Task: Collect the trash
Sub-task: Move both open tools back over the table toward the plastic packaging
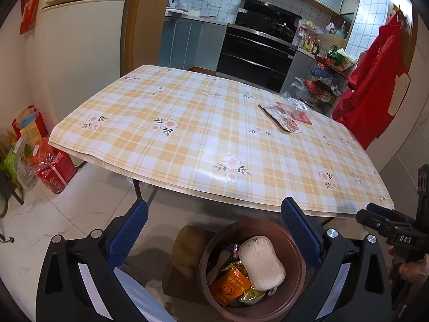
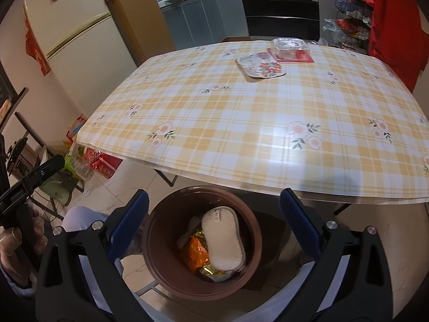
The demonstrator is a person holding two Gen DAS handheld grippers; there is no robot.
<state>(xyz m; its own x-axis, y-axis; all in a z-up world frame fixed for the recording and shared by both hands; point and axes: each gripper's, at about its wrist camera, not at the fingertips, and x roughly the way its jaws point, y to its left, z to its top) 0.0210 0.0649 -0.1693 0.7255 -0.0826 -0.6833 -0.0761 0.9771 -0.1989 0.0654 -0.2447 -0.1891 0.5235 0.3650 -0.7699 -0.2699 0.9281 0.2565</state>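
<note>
Kitchen floor nearest holds the brown bin (image 2: 201, 276), below both wide-open, empty grippers, left gripper (image 1: 214, 230) and right gripper (image 2: 214, 214). Far across the tabletop (image 2: 241, 123) lie a floral wrapper (image 2: 261, 67) and clear plastic tray (image 2: 289, 47): light, crinkly, likely slippery; pinch an edge.

A sponge (image 2: 224, 241) lies on wrappers (image 2: 195, 255) in the bin (image 2: 161, 241), before the table (image 2: 241, 134).

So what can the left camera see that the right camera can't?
Only the left camera shows the stove top and a brown box beside the bin. Only the right camera shows a pale sleeve by the bin. Both show the brown bin holding a white sponge and orange packet, plus the checked table.
</note>
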